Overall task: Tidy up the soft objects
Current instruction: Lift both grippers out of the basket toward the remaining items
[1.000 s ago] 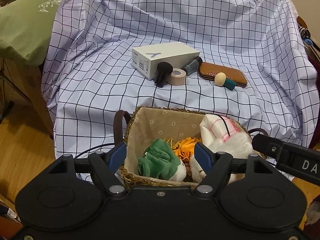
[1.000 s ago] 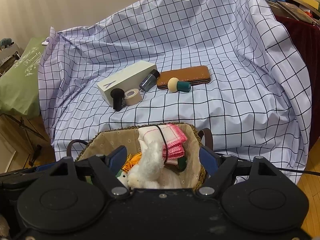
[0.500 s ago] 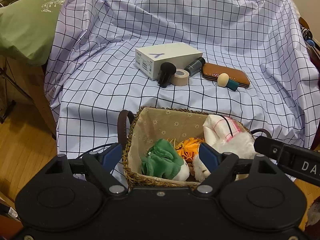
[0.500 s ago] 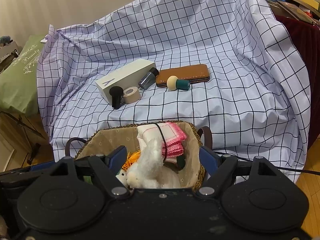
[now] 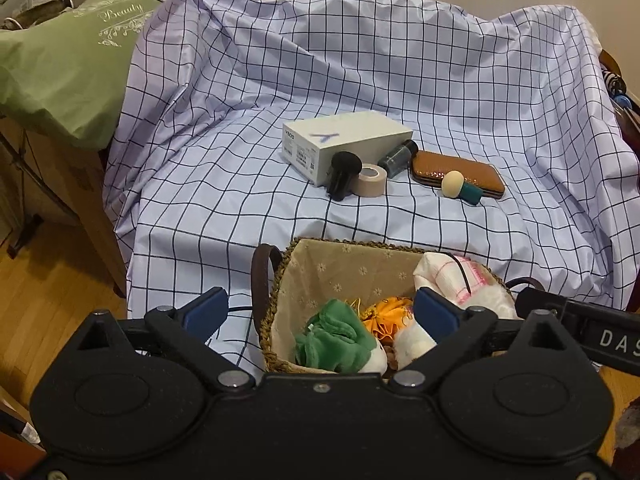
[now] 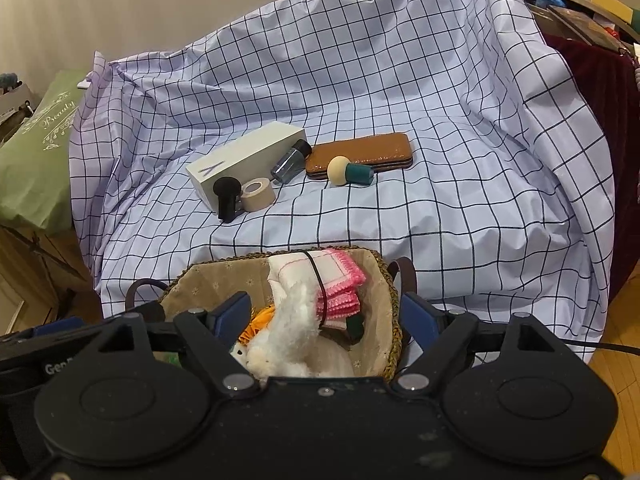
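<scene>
A woven basket with brown handles stands at the front edge of the checked cloth. It holds a green cloth, an orange pouch, a white plush toy and a bundle of pink-edged white cloths tied with a black band. My left gripper is open and empty, above the near left side of the basket. My right gripper is open and empty, above the near right side, with the plush toy between its fingers.
Further back on the cloth lie a white box, a black brush, a tape roll, a small dark bottle, a brown leather case and a sponge applicator. A green bag sits left. Wooden floor lies below.
Both grippers have drawn back and a little upward from the basket. The basket's contents have not moved.
</scene>
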`<state>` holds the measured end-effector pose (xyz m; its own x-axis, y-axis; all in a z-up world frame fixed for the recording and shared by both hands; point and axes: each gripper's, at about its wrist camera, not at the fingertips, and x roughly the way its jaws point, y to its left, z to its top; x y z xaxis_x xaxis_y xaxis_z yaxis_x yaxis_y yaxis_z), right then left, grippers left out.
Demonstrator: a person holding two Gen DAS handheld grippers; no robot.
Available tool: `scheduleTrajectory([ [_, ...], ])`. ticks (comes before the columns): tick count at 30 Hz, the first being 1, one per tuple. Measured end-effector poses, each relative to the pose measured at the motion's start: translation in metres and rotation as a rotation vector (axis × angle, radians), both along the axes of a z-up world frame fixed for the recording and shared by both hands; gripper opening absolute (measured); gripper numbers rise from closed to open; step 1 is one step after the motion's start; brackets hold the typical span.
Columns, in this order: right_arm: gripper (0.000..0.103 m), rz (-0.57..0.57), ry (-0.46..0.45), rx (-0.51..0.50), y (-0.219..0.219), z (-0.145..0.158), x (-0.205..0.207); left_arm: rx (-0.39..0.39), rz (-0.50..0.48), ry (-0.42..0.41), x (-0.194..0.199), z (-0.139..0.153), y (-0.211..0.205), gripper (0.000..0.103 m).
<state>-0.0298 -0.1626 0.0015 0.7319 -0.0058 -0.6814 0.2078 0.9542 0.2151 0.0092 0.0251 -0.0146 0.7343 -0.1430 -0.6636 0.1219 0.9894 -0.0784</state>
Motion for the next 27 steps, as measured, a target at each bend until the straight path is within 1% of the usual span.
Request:
scheduleTrajectory([
  [1, 0.085, -0.001, -0.002, -0.003, 0.000, 0.000, 0.000, 0.001, 0.001, -0.003, 0.000, 0.000, 0.000, 0.099],
  [4, 0.092, -0.005, -0.010, -0.024, 0.001, 0.002, 0.000, 0.011, 0.006, -0.012, 0.000, 0.002, 0.000, 0.099],
  [6, 0.094, -0.008, -0.020, -0.042, 0.002, 0.003, -0.001, 0.013, 0.009, -0.020, 0.000, 0.003, 0.000, 0.099],
  [8, 0.100, -0.010, -0.038, -0.072, 0.003, 0.005, -0.001, 0.016, 0.013, -0.028, 0.001, 0.005, 0.000, 0.099],
  [10, 0.103, -0.016, -0.065, -0.121, 0.004, 0.008, 0.000, 0.015, 0.011, -0.034, 0.004, 0.006, 0.001, 0.100],
  [12, 0.103, -0.024, -0.093, -0.167, 0.005, 0.011, 0.002, 0.015, 0.018, -0.036, 0.008, 0.007, 0.002, 0.100],
  [13, 0.103, -0.024, -0.100, -0.173, 0.004, 0.013, 0.004, 0.013, 0.019, -0.037, 0.010, 0.008, 0.002, 0.100],
  [16, 0.103, -0.032, -0.102, -0.157, -0.002, 0.016, 0.014, 0.004, 0.006, -0.042, 0.017, 0.006, 0.003, 0.100],
  [19, 0.103, -0.064, -0.106, -0.139, -0.008, 0.017, 0.023, 0.007, 0.003, -0.041, 0.027, 0.006, 0.003, 0.100],
  [21, 0.103, -0.075, -0.103, -0.135, -0.011, 0.017, 0.031, 0.007, -0.003, -0.028, 0.035, 0.005, 0.002, 0.100],
  [27, 0.103, -0.069, -0.048, -0.108, -0.020, 0.009, 0.062, 0.000, -0.027, 0.036, 0.063, -0.003, -0.001, 0.100],
])
